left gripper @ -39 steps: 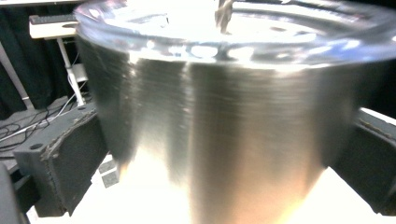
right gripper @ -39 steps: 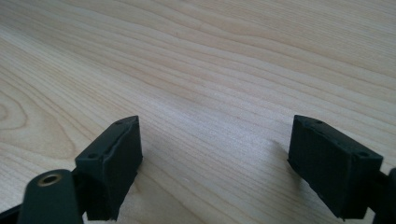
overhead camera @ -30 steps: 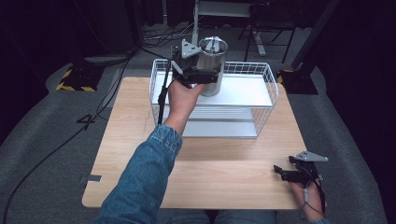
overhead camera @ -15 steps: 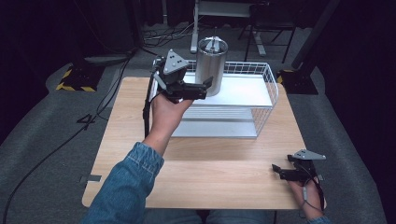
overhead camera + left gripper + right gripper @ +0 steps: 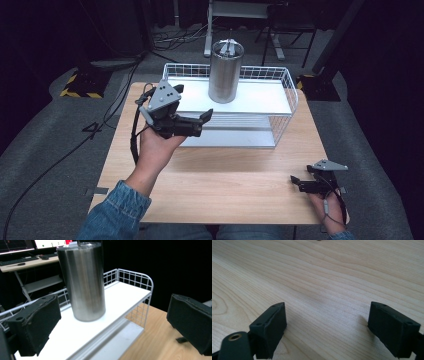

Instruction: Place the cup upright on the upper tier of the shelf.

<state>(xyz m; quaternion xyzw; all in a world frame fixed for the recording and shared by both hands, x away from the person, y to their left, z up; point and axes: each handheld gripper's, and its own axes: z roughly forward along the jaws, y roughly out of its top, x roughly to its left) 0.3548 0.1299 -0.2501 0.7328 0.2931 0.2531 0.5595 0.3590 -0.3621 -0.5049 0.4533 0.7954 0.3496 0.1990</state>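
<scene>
The steel canister (image 5: 225, 71) stands upright on the wire rack's (image 5: 260, 97) top shelf, ahead of the left claw (image 5: 200, 121), whose jaws gape empty (placement looks done). The right claw (image 5: 300, 183) rests open on the bench (image 5: 225, 185).

A lab or recording studio, dark around a lit work area. A light wooden bench (image 5: 215, 185) stands on grey carpet (image 5: 45, 165), with black cables (image 5: 75, 145) trailing across the floor at the left. Yellow-and-black hazard-striped blocks (image 5: 80, 86) sit on the floor at the far left, with metal stand legs (image 5: 210, 30) at the far side. In the left tool view, a desk (image 5: 27, 263) with a keyboard (image 5: 15, 261) and lit monitors (image 5: 50, 243) stands in the far background.
</scene>
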